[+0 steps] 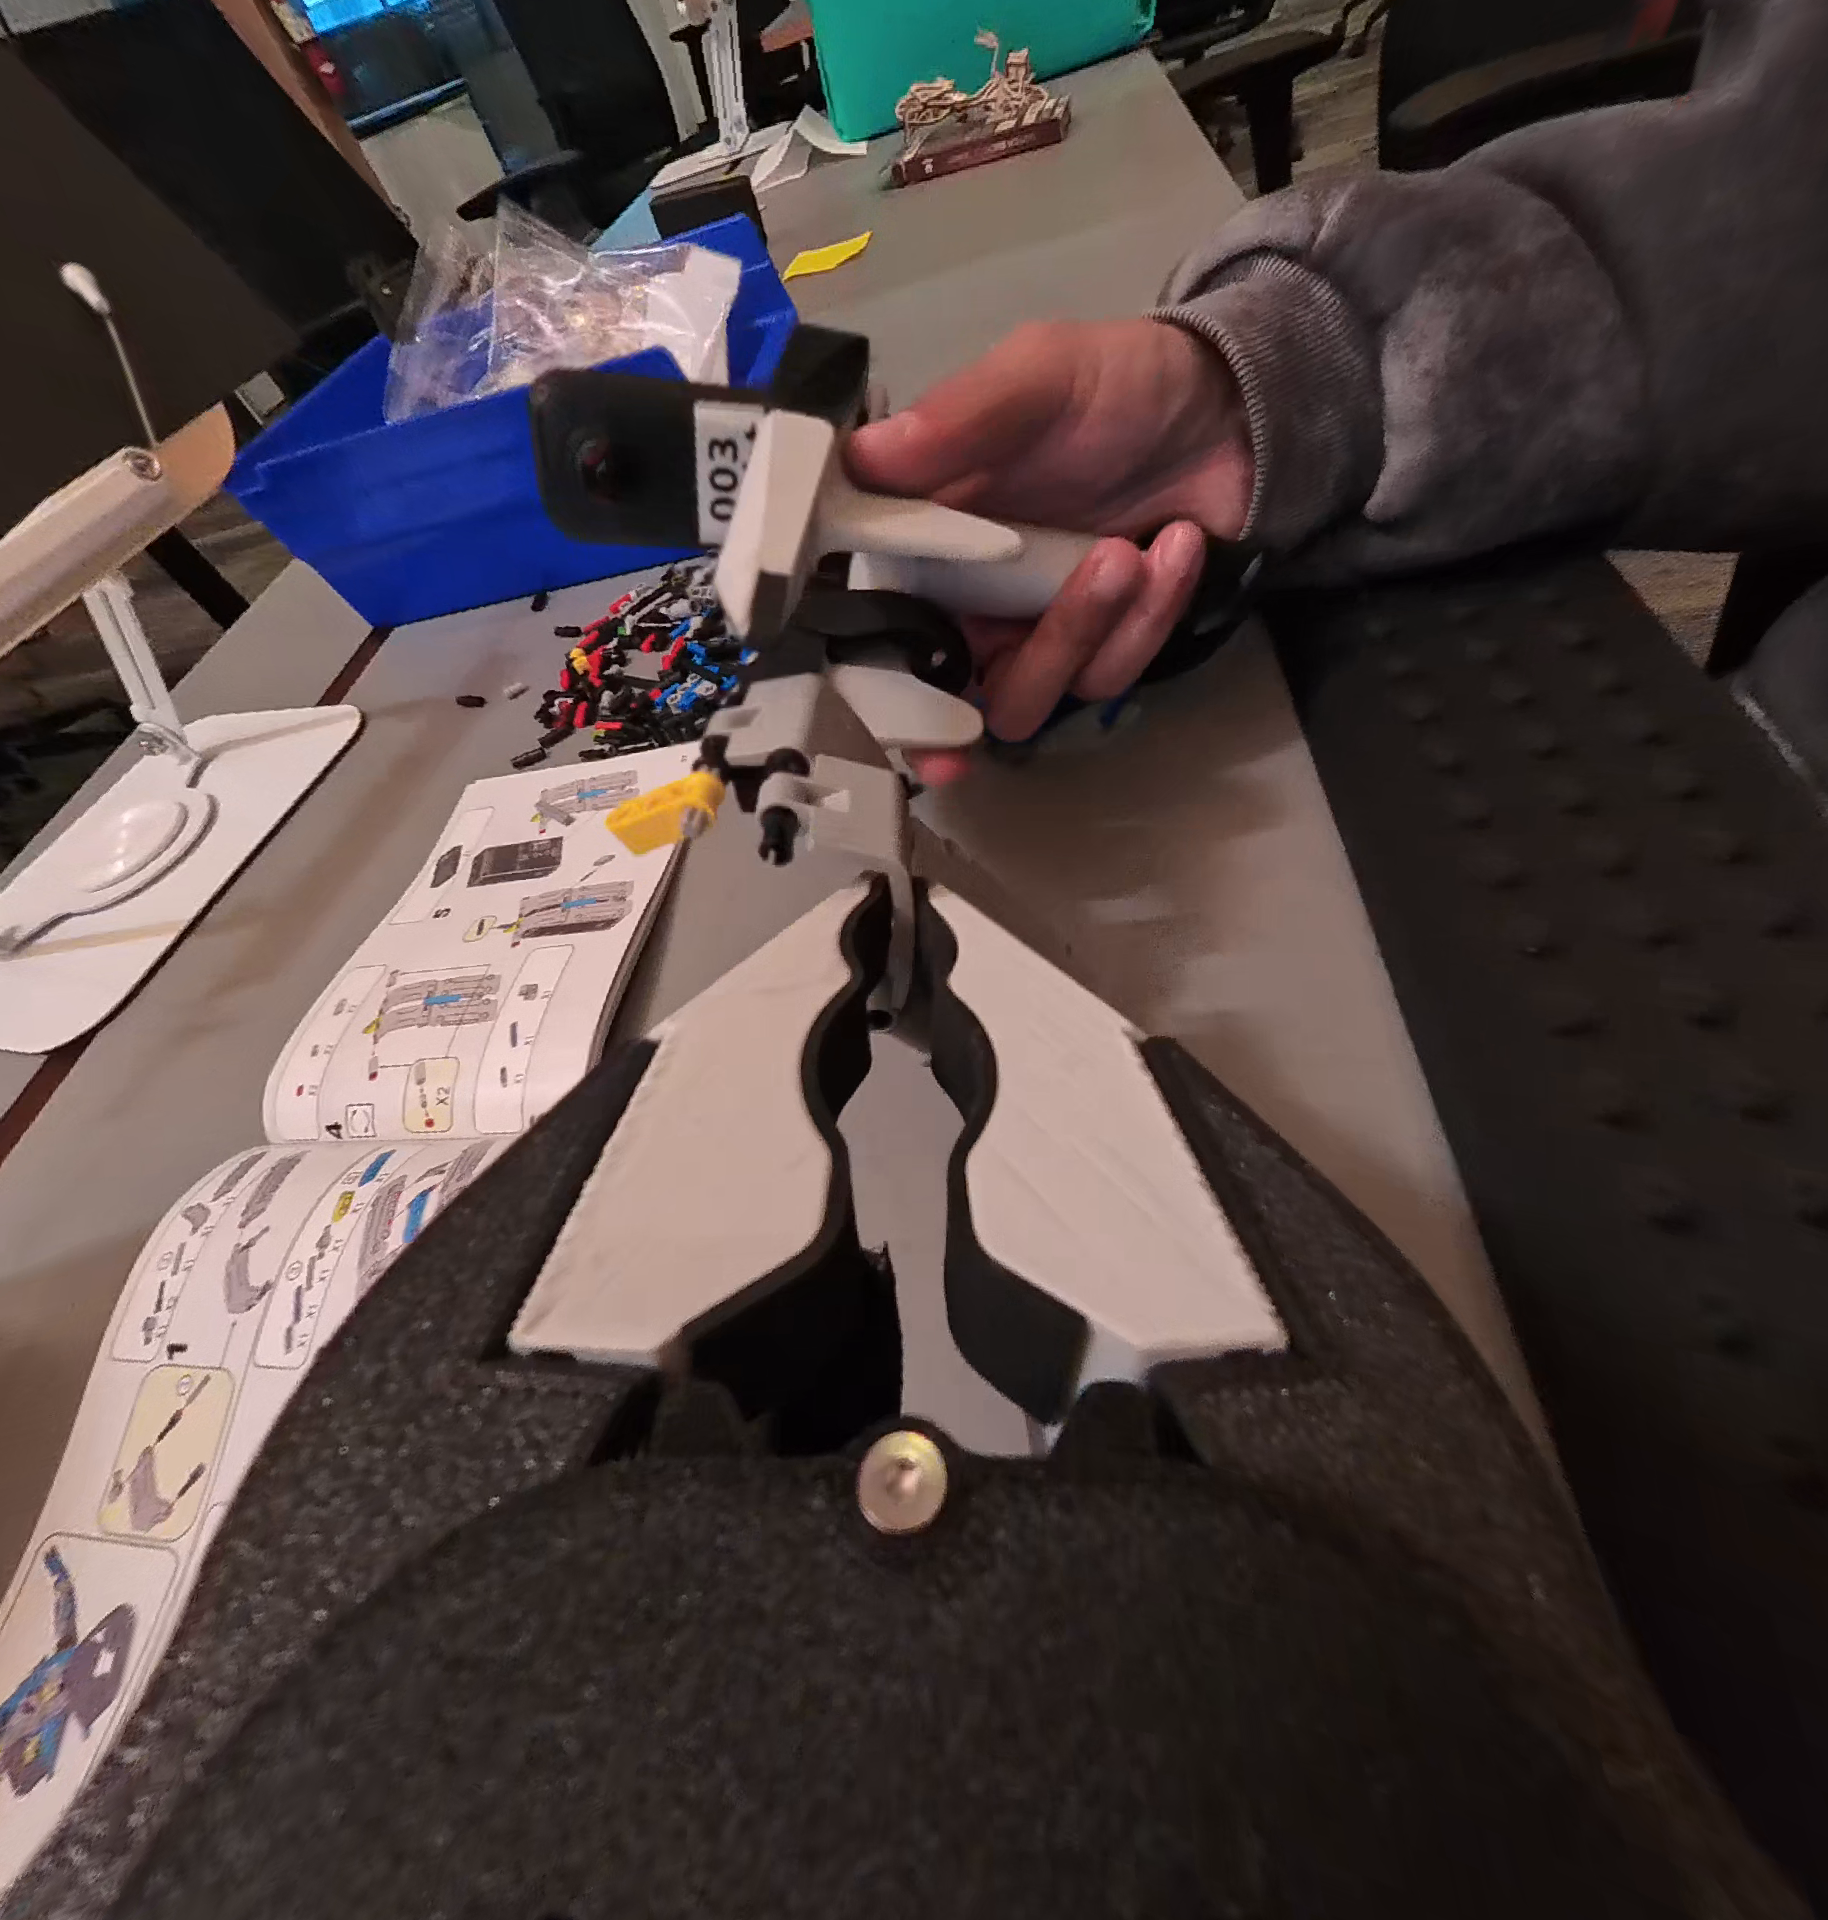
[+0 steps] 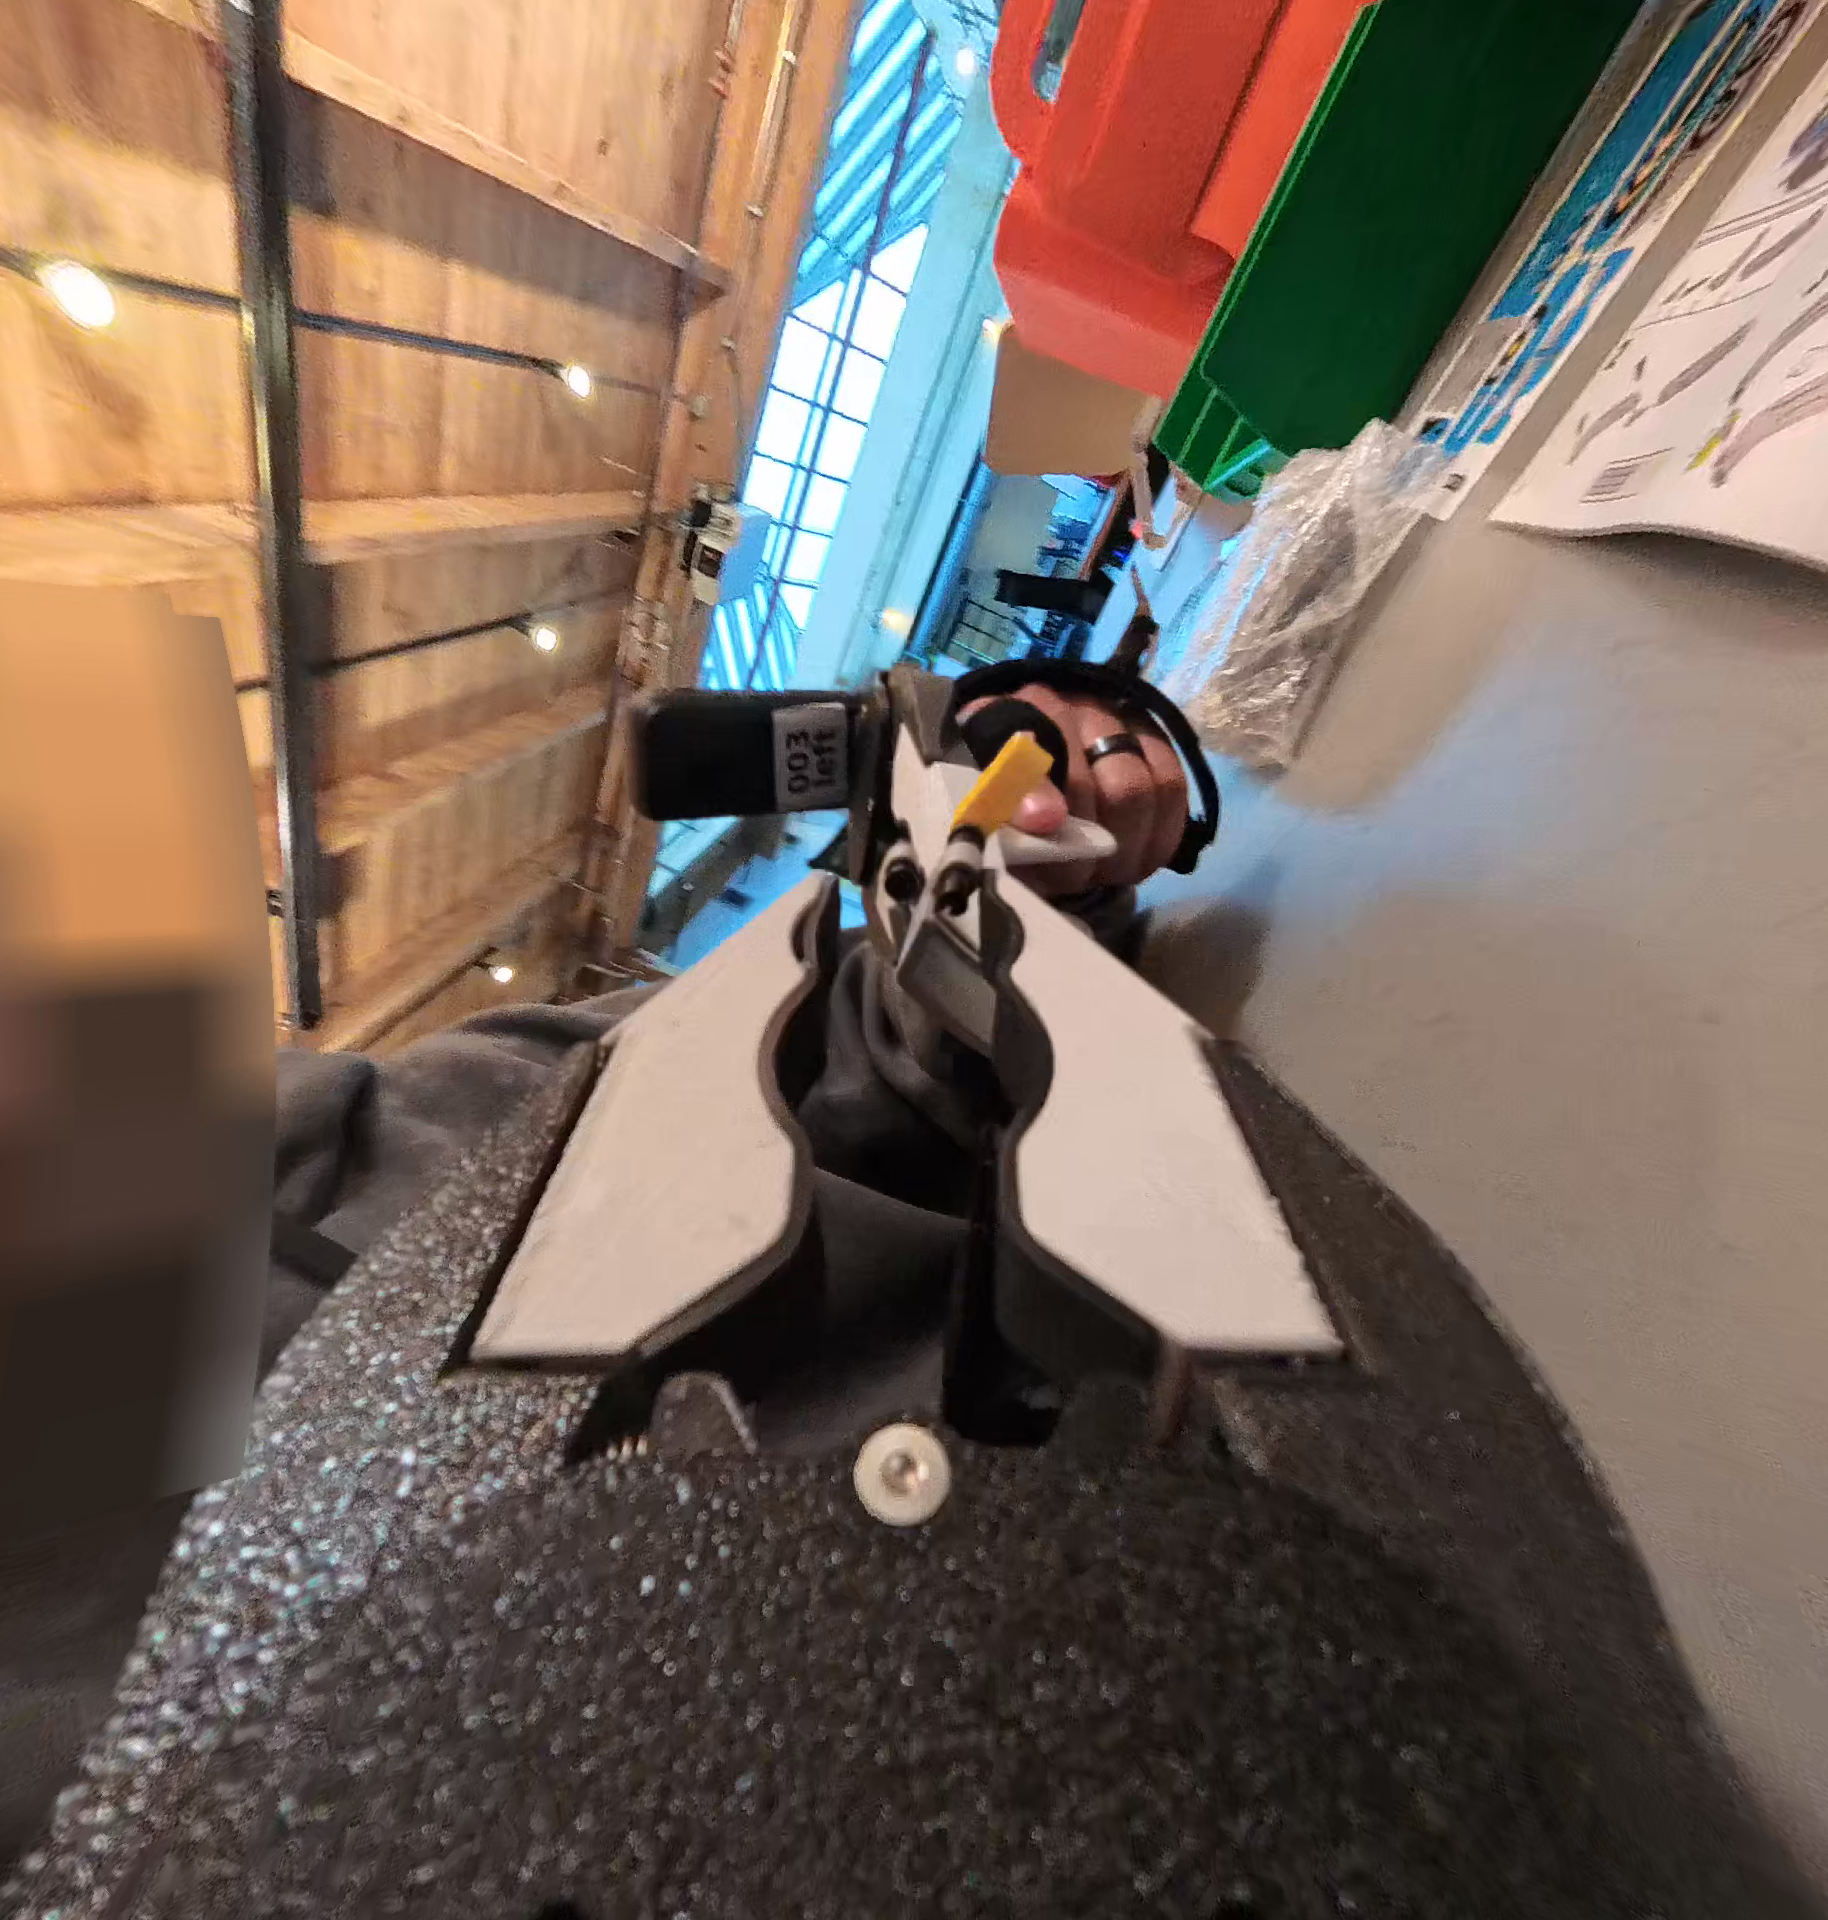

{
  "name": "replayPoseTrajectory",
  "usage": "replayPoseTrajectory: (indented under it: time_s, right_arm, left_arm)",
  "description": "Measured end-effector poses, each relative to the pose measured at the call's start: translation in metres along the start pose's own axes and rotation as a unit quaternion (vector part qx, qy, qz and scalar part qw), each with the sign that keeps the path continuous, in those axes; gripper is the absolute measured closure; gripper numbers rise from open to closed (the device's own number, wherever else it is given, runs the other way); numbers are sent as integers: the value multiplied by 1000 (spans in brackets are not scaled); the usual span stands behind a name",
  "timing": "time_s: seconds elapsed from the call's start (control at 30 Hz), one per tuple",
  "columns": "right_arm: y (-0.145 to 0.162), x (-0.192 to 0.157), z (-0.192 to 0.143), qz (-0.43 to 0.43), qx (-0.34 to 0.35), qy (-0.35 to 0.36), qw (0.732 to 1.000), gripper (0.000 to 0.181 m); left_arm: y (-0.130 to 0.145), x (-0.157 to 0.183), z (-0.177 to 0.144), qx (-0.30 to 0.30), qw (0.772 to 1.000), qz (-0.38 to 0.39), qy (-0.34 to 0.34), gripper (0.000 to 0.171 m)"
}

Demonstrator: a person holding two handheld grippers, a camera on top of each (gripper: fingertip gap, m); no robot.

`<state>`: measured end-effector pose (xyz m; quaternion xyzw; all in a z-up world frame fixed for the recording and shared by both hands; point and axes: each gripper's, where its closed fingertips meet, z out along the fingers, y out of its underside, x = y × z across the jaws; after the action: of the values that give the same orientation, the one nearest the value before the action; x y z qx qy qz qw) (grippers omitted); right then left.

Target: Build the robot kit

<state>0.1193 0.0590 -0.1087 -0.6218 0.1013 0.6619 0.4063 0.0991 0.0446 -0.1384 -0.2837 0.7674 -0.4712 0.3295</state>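
The left gripper (image 1: 894,914) points forward and slightly up over the bench (image 1: 1149,883). Its 2 fingers (image 1: 744,1143) are drawn almost together, and their tips pinch the near end of a grey brick assembly (image 1: 837,821), which is held in the air above the bench.

The right gripper (image 2: 915,914) meets it head-on from the far side, tilted down towards the same assembly. A right hand (image 1: 1055,499) in a grey sleeve (image 1: 1461,364) wraps its handle, with the fingers curled round the trigger. Its 2 fingers are a narrow gap apart and closed on the other end of the assembly, whose black pins sit between the tips.

A yellow piece (image 1: 666,816) juts sideways from the assembly. In the right wrist view it stands just in front of the left hand (image 2: 1118,790), which wears a ring.

Below lie an open instruction booklet (image 1: 494,956) and a heap of loose small pieces (image 1: 640,665). A blue bin (image 1: 422,499) stands behind the heap.
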Motion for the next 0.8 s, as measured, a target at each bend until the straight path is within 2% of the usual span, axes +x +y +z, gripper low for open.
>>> replayPoseTrajectory:
  time_s: [0.13,0.3,0.37,0.43,0.53,0.63,0.73,0.8]
  right_arm:
    - [0,4,5,10,13,3,1000,154]
    - [-3,7,4,28,36,-3,999,175]
    - [-1,3,4,-8,23,7,1000,177]
    - [0,3,4,-72,10,48,996,176]
    - [5,-4,4,-132,-14,65,989,176]
    - [9,-2,4,-150,-32,83,985,176]
    - [14,-3,3,-166,-55,90,981,176]
    - [20,-2,6,-182,-73,100,975,176]
  left_arm:
    - [0,3,2,-8,1000,21,-6,169]
    - [2,-3,1,-7,1000,18,-24,169]
    - [1,-7,1,0,999,-32,-29,164]
    - [-5,-7,-1,29,994,-106,-8,161]
    - [-19,-4,-5,84,979,-186,29,167]
    - [-19,-4,-4,100,957,-265,58,168]
    - [-23,-7,-8,131,922,-351,98,169]
    - [-22,-8,-11,146,904,-381,124,169]
